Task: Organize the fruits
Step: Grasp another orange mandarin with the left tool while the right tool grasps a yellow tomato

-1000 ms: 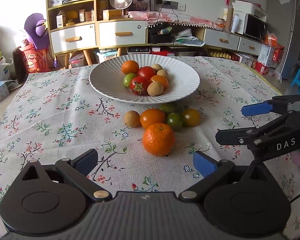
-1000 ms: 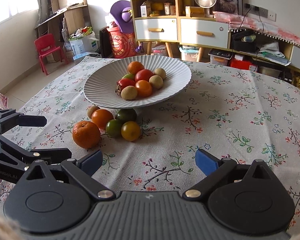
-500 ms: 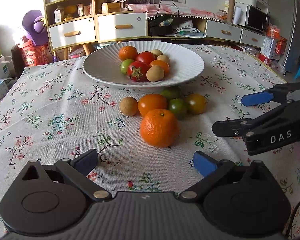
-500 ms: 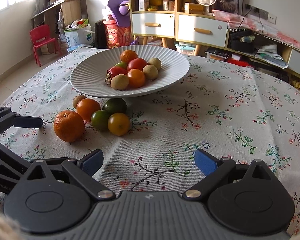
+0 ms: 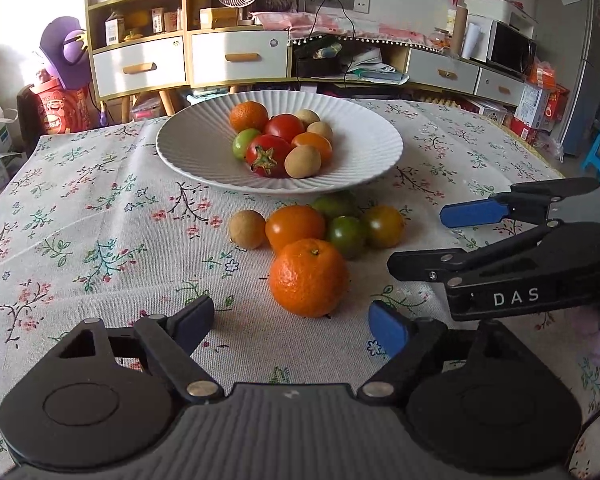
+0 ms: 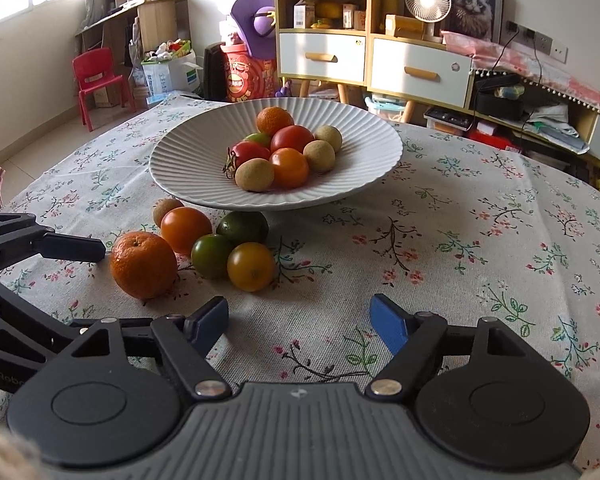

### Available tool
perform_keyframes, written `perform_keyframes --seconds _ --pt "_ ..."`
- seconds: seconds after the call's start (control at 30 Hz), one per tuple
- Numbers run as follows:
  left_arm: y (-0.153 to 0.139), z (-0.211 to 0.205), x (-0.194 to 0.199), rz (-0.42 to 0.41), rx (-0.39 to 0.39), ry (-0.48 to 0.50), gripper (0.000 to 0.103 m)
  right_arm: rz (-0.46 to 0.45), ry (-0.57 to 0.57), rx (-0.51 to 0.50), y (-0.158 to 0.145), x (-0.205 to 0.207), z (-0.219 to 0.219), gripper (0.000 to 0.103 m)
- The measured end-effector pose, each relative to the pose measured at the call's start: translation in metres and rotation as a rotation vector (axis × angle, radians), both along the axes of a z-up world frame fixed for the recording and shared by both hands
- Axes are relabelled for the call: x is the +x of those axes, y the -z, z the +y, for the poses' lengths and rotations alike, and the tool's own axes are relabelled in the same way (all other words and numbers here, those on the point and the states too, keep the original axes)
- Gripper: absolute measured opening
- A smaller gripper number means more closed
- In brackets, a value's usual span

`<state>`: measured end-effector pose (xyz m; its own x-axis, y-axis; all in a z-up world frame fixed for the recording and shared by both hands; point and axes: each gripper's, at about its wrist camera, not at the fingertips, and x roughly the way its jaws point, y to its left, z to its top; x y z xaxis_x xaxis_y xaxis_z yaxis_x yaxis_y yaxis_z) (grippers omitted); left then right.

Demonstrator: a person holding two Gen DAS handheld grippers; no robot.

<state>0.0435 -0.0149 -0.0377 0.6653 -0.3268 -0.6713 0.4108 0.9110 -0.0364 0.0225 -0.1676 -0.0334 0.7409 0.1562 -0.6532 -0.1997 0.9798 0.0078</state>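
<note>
Both grippers — left gripper (image 5: 290, 322), right gripper (image 6: 298, 320) — jaws closing, still apart, empty; mandarin (image 5: 309, 278) just ahead.

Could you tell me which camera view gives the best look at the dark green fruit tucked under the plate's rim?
The right wrist view: the dark green fruit shows most of its side below the plate. In the left wrist view only its top peeks out behind other fruit.
</note>
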Motion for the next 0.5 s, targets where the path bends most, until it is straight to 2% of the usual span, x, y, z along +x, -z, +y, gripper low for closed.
perform_keyframes --seconds 0.13,0.2,0.5 --pt "-0.0033 0.0010 0.0026 0.015 -0.045 0.004 0.070 -0.020 -0.024 -0.007 -0.0018 0.0006 0.0053 0.060" --pt "-0.0045 0.0010 0.0030 0.022 -0.062 0.003 0.065 -0.026 -0.038 0.003 -0.0030 0.0014 0.0062 0.050" --pt "-0.0089 0.0030 0.0078 0.024 -0.110 -0.010 0.051 -0.028 -0.056 0.016 -0.0023 0.0041 0.0090 0.038"
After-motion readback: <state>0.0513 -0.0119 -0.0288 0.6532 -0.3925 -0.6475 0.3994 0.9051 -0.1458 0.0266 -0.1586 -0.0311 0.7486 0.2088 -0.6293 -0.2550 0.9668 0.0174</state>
